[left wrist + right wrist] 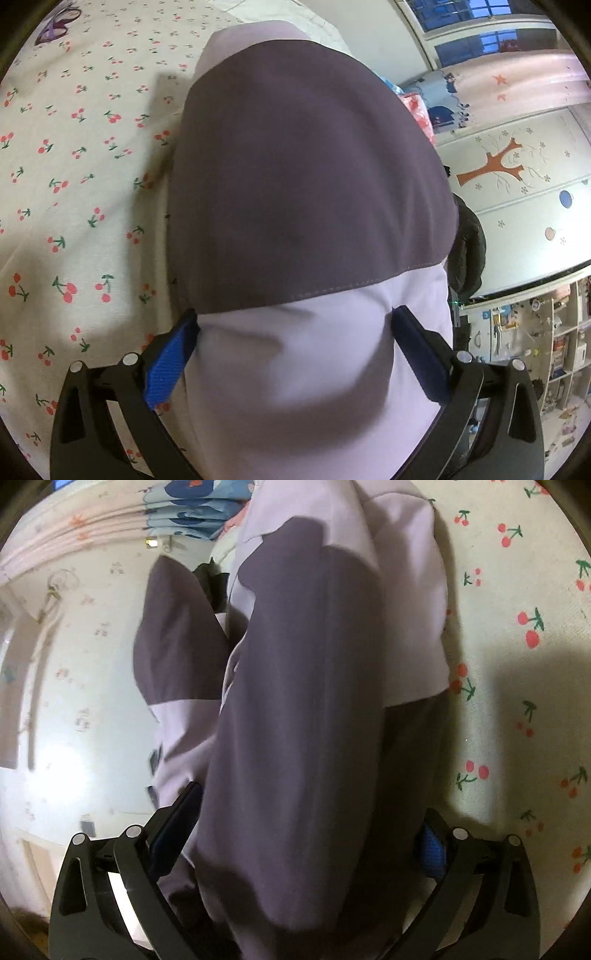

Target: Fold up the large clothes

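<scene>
A large garment of pale lilac and dark grey-purple cloth [310, 177] fills the middle of the left wrist view. My left gripper [295, 354] is shut on its lilac part, and the cloth bulges between the blue pads [168, 369]. The same garment [306, 709] hangs in thick folds in the right wrist view. My right gripper [310, 845] is shut on it, with the cloth bunched between the fingers. A loose grey and lilac flap [177, 646] hangs to the left. The fingertips are hidden by cloth in both views.
A cream bedsheet with red cherry print [74, 184] lies under the garment; it also shows in the right wrist view [517, 664]. A wardrobe with a tree decoration [517, 166], a curtain [517, 74] and cluttered shelves [535, 350] stand beyond the bed.
</scene>
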